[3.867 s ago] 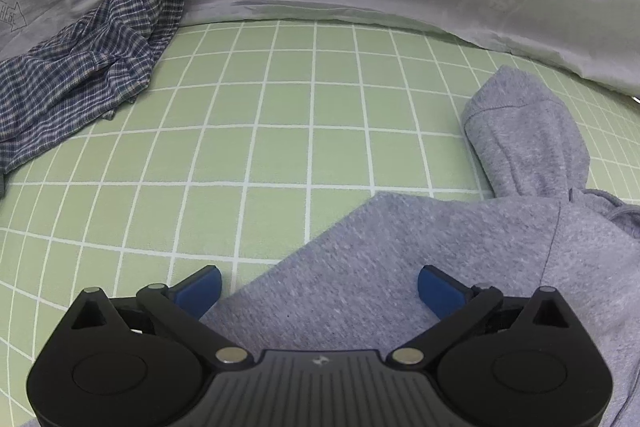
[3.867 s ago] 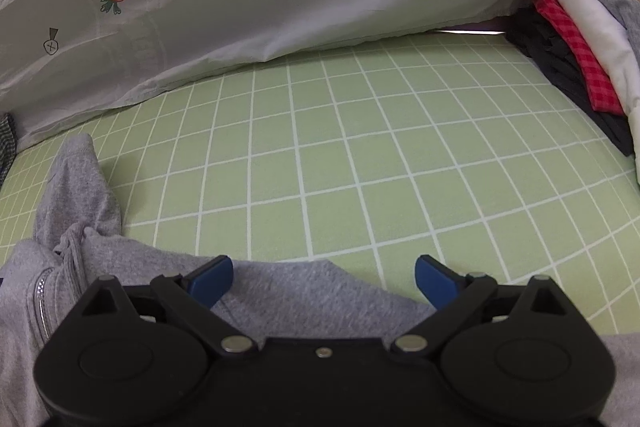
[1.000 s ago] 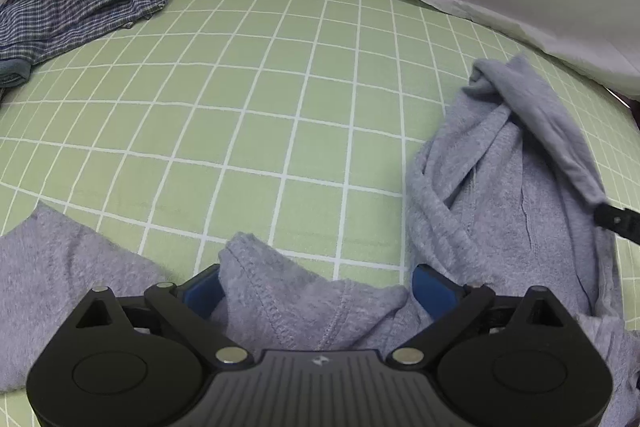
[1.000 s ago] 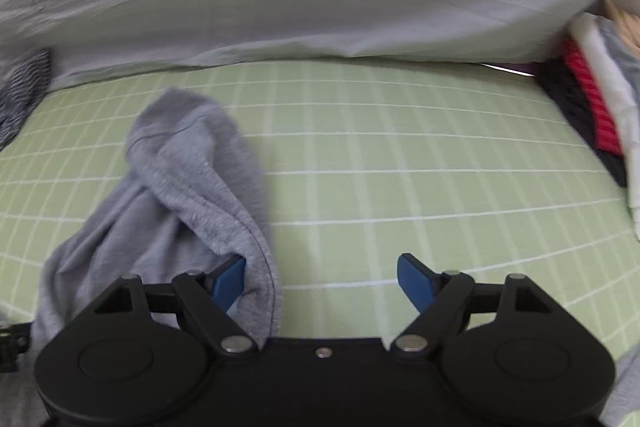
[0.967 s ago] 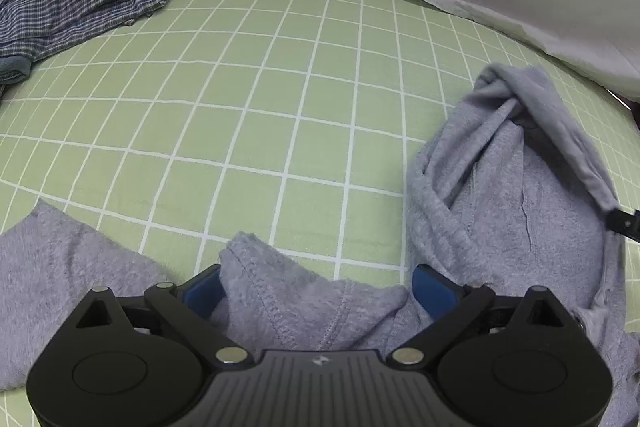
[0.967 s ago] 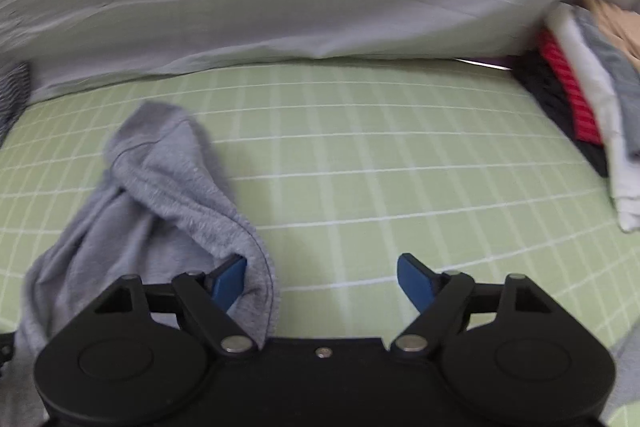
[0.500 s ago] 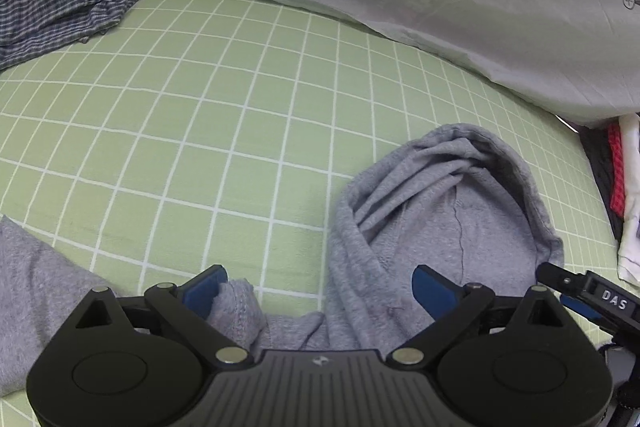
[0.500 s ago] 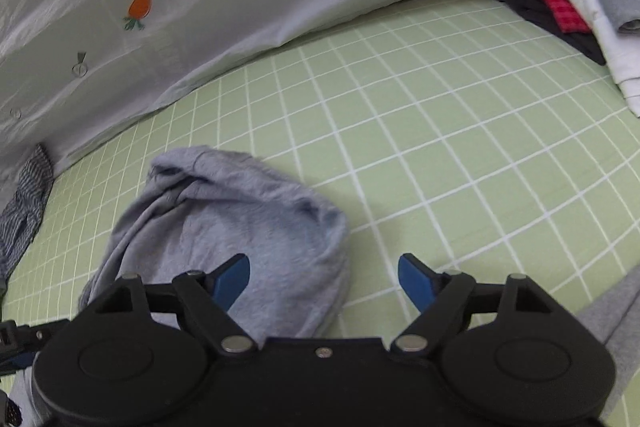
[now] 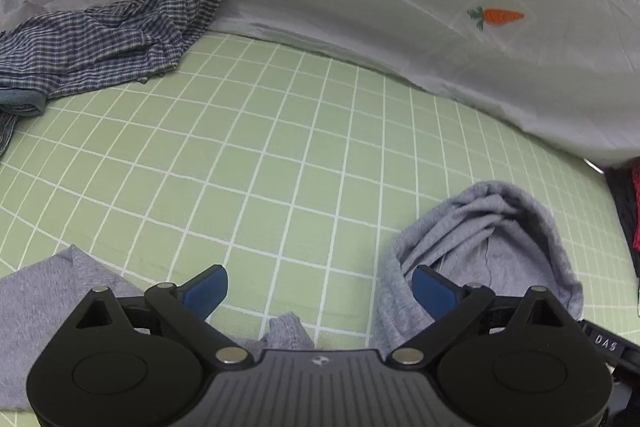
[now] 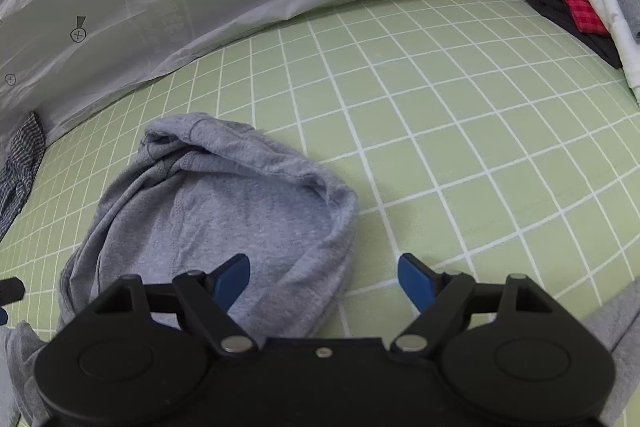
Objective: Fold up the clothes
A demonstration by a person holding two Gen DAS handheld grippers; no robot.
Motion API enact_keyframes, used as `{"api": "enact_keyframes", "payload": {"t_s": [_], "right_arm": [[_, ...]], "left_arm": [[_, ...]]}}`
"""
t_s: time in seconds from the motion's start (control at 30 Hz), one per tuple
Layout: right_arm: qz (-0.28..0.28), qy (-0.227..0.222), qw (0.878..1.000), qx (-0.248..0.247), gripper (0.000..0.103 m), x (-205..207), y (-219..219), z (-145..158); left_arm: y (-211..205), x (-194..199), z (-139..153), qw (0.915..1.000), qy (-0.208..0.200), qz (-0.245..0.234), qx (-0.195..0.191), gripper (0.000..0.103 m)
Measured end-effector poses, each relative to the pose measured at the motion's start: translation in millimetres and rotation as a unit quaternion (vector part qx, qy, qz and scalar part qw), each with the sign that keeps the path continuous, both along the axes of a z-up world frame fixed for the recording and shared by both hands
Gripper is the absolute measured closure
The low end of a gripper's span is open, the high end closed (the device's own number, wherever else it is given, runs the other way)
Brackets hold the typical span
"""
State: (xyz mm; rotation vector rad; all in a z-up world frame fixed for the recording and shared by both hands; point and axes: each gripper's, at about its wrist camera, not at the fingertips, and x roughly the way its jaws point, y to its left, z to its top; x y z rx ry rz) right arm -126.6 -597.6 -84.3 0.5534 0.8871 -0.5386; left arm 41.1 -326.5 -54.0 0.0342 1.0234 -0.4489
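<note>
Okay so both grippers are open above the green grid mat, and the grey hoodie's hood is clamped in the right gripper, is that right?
Not quite. The right gripper is open with nothing clamped: the right wrist view shows the grey hoodie's hood lying loose on the green grid mat. The left gripper is open too.

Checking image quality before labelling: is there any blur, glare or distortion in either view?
Left wrist view: sharp, grid lines on the green mat bow from fisheye, corners vignetted. Right wrist view: grey hoodie crisp, no glare, soft even light, same bowing.
</note>
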Motion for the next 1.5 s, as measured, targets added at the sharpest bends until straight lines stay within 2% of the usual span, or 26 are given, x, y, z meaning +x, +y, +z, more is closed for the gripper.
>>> {"api": "enact_keyframes", "payload": {"t_s": [0.1, 0.2, 0.33, 0.43, 0.47, 0.57, 0.6, 0.63, 0.67, 0.7, 0.73, 0.8, 0.87, 0.97, 1.13, 1.2, 1.23, 1.3, 1.33, 1.37, 1.4, 1.43, 1.47, 1.5], "right_arm": [[0.003, 0.001, 1.000, -0.003, 0.021, 0.4, 0.5, -0.3], [0.010, 0.004, 1.000, -0.009, 0.021, 2.6, 2.8, -0.8], [0.019, 0.006, 1.000, -0.012, 0.021, 3.8, 4.1, -0.8], [0.023, 0.002, 1.000, -0.008, 0.021, 4.1, 2.9, -0.7], [0.025, 0.001, 1.000, -0.006, 0.021, 4.5, 2.3, -0.7], [0.037, -0.004, 0.999, -0.005, 0.022, 8.6, 0.1, -0.6], [0.048, -0.004, 0.999, -0.008, 0.028, 12.4, -1.1, 0.0], [0.059, -0.004, 0.998, -0.012, 0.041, 16.3, -2.3, 0.6], [0.070, -0.004, 0.997, -0.015, 0.048, 20.1, -3.5, 1.2], [0.081, -0.004, 0.997, -0.018, 0.063, 23.9, -4.7, 1.8], [0.092, -0.004, 0.996, -0.022, 0.079, 27.7, -5.8, 2.4], [0.114, -0.004, 0.993, -0.029, 0.094, 35.3, -8.2, 3.6], [0.127, -0.009, 0.991, -0.042, 0.094, 49.5, -15.9, 8.3], [0.133, -0.028, 0.988, -0.070, 0.094, 81.1, -34.5, 21.2], [0.123, -0.083, 0.979, -0.138, 0.095, 145.6, -73.3, 62.9], [0.114, -0.113, 0.976, -0.144, 0.095, 165.9, -86.9, 81.0], [0.113, -0.124, 0.975, -0.145, 0.095, 175.8, -92.0, 87.1], [0.116, -0.122, 0.972, -0.162, 0.093, 190.9, -92.0, 85.7], [0.119, -0.109, 0.972, -0.169, 0.084, 196.5, -89.3, 79.0], [0.118, -0.094, 0.974, -0.169, 0.076, 198.9, -87.8, 72.0], [0.112, -0.077, 0.977, -0.163, 0.063, 198.5, -87.1, 64.8], [0.107, -0.060, 0.980, -0.157, 0.058, 198.1, -86.5, 57.6], [0.097, -0.054, 0.983, -0.149, 0.055, 191.5, -86.1, 53.3], [0.084, -0.059, 0.985, -0.138, 0.042, 179.2, -85.8, 51.6]], "left_arm": [[-12.8, -1.7, 0.8, 0.9995, -0.011, -0.028, 0.003, 0.005], [-30.4, -0.5, -13.1, 0.9980, 0.023, -0.058, 0.011, 0.005], [-44.9, -3.5, -36.3, 0.9942, 0.072, -0.081, 0.001, 0.005], [-52.9, -3.8, -48.5, 0.9936, 0.077, -0.080, 0.019, 0.007], [-54.4, -2.3, -51.2, 0.9935, 0.079, -0.080, 0.020, 0.008], [-57.9, 3.9, -56.7, 0.9925, 0.087, -0.085, 0.010, 0.026], [-60.1, 5.1, -56.6, 0.9920, 0.085, -0.092, 0.010, 0.037], [-61.9, 6.8, -56.8, 0.9916, 0.084, -0.098, 0.009, 0.044], [-63.2, 9.2, -57.2, 0.9910, 0.087, -0.101, 0.004, 0.063], [-64.4, 11.6, -57.6, 0.9905, 0.089, -0.105, 0.000, 0.084], [-65.0, 14.9, -58.1, 0.9904, 0.091, -0.104, -0.006, 0.088], [-65.5, 24.9, -58.6, 0.9919, 0.088, -0.090, -0.017, 0.092], [-69.9, 39.6, -56.0, 0.9938, 0.075, -0.081, -0.016, 0.092], [-79.6, 74.6, -44.9, 0.9957, 0.053, -0.067, -0.034, 0.093], [-111.7, 139.9, -3.2, 0.9950, -0.017, -0.053, -0.083, 0.093], [-128.0, 155.3, 12.3, 0.9925, -0.043, -0.058, -0.099, 0.093], [-135.9, 159.7, 16.6, 0.9915, -0.056, -0.061, -0.100, 0.093], [-151.9, 161.2, 8.9, 0.9926, -0.069, -0.071, -0.070, 0.087], [-157.3, 160.9, 2.5, 0.9936, -0.066, -0.075, -0.053, 0.087], [-159.1, 159.6, -4.5, 0.9949, -0.053, -0.078, -0.038, 0.079], [-158.1, 157.4, -10.1, 0.9956, -0.042, -0.078, -0.030, 0.066], [-151.2, 152.6, -12.4, 0.9960, -0.038, -0.074, -0.034, 0.058], [-141.3, 145.8, -12.8, 0.9961, -0.039, -0.068, -0.040, 0.038], [-131.4, 139.0, -13.2, 0.9962, -0.040, -0.063, -0.045, 0.026]]}}
